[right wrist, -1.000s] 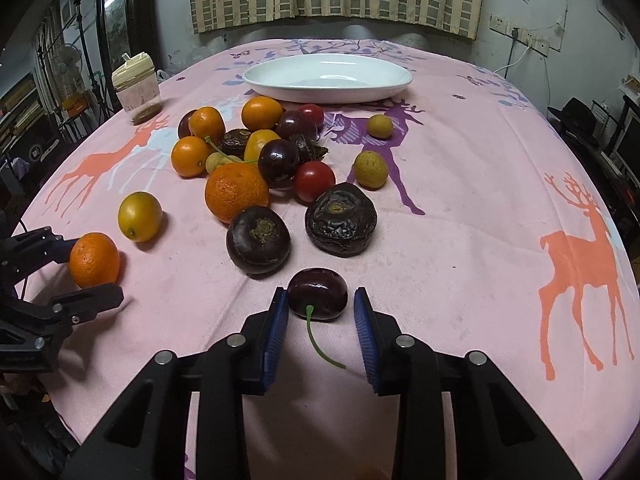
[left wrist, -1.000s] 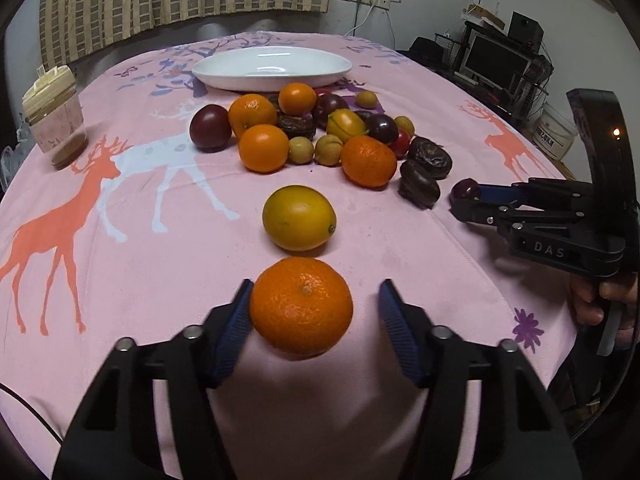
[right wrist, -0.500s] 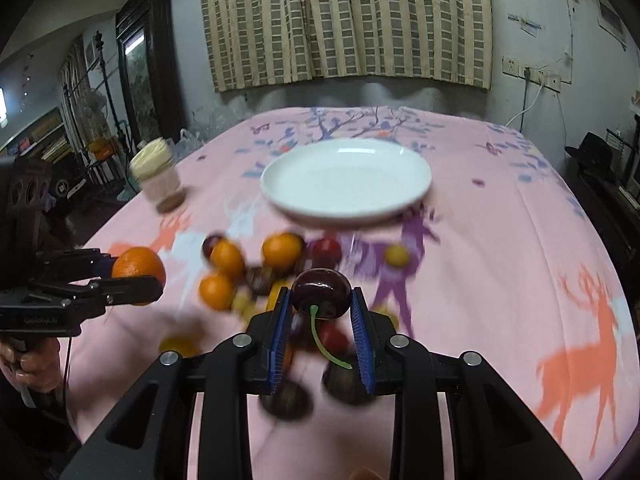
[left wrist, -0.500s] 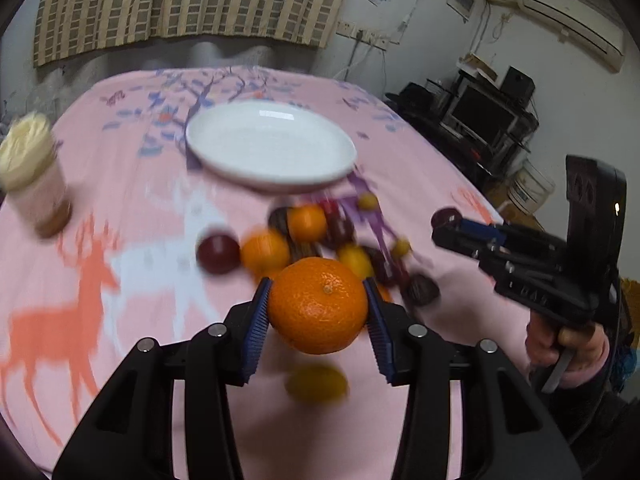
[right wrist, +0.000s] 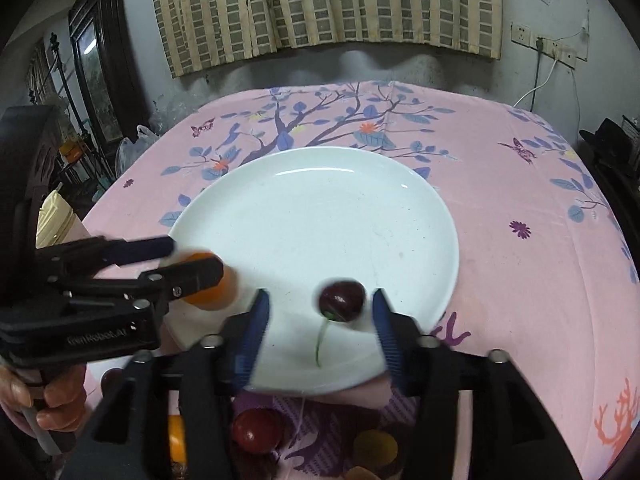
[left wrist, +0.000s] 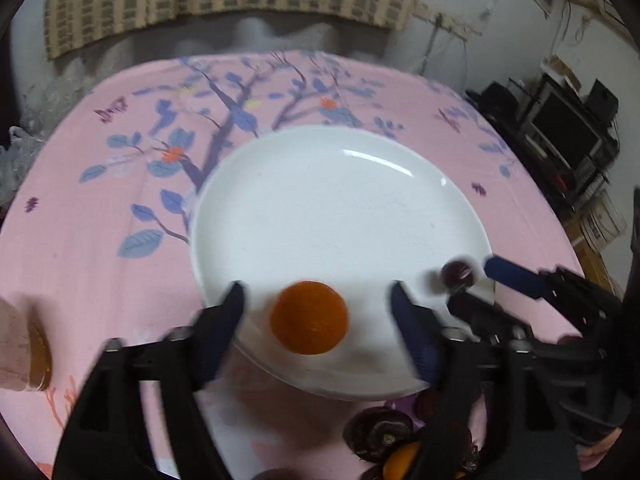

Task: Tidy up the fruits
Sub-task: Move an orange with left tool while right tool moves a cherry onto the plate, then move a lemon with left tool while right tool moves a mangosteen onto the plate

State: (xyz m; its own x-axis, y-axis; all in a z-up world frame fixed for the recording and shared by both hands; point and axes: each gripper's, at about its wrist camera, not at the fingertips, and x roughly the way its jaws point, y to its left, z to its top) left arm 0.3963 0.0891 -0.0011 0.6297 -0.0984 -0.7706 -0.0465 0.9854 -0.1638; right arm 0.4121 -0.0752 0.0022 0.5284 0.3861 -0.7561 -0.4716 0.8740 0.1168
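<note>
Left wrist view: left gripper sits at lower centre of frame, fingers spread wide, nothing pinched. One orange lies between them on the near edge of the white plate, clear of both pads. Right gripper enters from the right edge at mid-height, tips over the plate's right rim, spread apart, one dark cherry at the tips, blurred, contact unclear. Bottom centre-right: two dark fruits and one orange piece partly hidden behind the fingers. One jar at the left edge.

Right wrist view: right gripper at lower centre, fingers spread, not gripping. One cherry with green stem rests on the plate between them, nearer the right finger. Left gripper comes in from the left edge, held level by a hand at lower left, fingers apart; orange is partly behind its lower finger, on the plate's left rim. Bottom of frame: one red fruit, one yellowish fruit, one orange sliver.
</note>
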